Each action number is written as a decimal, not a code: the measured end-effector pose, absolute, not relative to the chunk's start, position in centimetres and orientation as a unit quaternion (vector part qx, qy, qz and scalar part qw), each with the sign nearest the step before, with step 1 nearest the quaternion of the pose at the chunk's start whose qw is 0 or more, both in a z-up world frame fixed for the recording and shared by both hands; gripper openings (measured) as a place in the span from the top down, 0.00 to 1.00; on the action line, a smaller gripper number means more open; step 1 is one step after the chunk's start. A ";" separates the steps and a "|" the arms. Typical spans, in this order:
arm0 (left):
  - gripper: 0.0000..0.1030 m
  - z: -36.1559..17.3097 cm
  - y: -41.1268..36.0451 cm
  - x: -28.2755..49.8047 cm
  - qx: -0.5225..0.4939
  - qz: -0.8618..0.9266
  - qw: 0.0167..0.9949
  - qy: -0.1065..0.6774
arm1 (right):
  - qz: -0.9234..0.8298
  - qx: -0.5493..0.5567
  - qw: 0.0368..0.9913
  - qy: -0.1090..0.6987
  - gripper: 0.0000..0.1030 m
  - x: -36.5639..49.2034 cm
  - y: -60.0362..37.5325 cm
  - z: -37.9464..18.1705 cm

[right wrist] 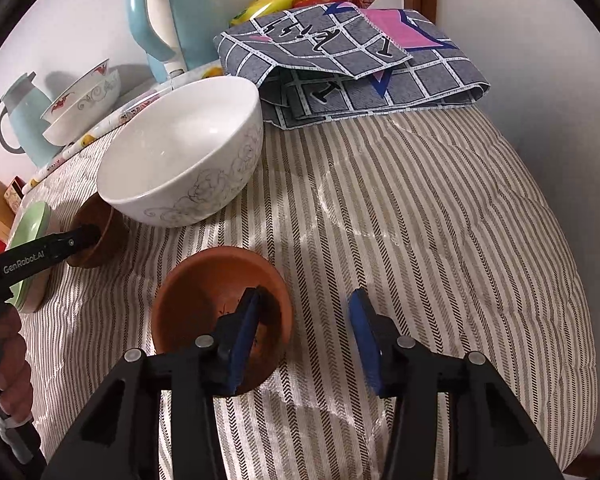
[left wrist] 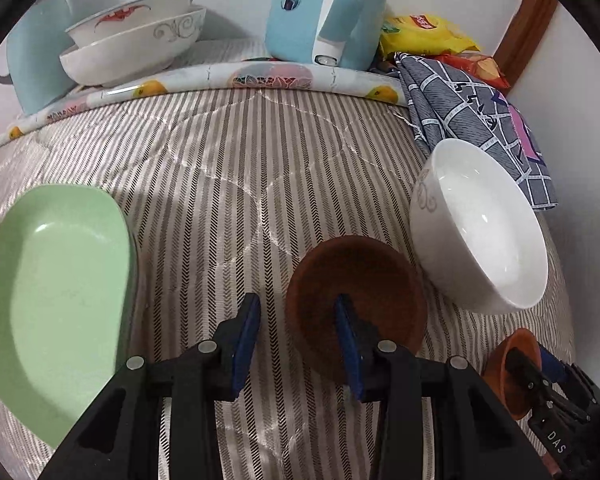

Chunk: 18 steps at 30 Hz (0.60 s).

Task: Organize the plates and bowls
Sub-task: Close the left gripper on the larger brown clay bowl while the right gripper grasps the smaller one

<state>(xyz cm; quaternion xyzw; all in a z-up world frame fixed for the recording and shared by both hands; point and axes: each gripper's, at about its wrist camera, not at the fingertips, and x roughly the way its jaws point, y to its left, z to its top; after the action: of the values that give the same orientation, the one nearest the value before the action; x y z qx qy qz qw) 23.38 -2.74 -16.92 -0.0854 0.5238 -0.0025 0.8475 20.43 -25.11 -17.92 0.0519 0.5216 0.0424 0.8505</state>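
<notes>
My left gripper (left wrist: 298, 320) is open, its right finger inside a dark brown saucer (left wrist: 356, 284) and its left finger outside the saucer's near-left rim. My right gripper (right wrist: 306, 320) is open, its left finger inside an orange-brown saucer (right wrist: 216, 284) and its right finger over the cloth. That saucer also shows in the left wrist view (left wrist: 508, 368). A large white bowl (left wrist: 480, 224) (right wrist: 184, 156) lies tilted behind both saucers. A green plate (left wrist: 56, 292) (right wrist: 28, 236) lies at the left. Two stacked white bowls (left wrist: 136, 36) (right wrist: 82, 104) stand at the back.
All lie on a striped quilted cloth (right wrist: 420, 240). At the back stand a light blue kettle (left wrist: 324, 12) (right wrist: 168, 16), a pale blue jug (right wrist: 24, 120), a folded grey checked cloth (right wrist: 364, 64) and yellow snack bags (left wrist: 424, 32). The cloth's edge drops off at the right.
</notes>
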 end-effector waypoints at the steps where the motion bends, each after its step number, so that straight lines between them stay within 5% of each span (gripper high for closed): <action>1: 0.66 -16.9 -2.8 23.4 -0.084 -0.003 0.849 0.522 | 0.043 0.054 0.852 0.519 0.54 20.4 -25.2 -17.9; 12: 0.69 -17.3 -2.8 24.2 -0.077 -0.002 0.847 0.526 | 0.050 0.046 0.858 0.510 0.55 20.3 -25.2 -18.0; 18: 0.87 -17.0 -3.3 23.8 -0.077 -0.008 0.850 0.522 | 0.071 0.050 0.855 0.512 0.79 20.4 -24.8 -17.9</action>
<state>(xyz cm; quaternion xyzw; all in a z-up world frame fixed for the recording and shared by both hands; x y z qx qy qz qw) 23.85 -3.27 -17.04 -0.0769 0.5216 -0.0075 0.8497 20.36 -24.78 -17.87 0.0500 0.5117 0.0706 0.8548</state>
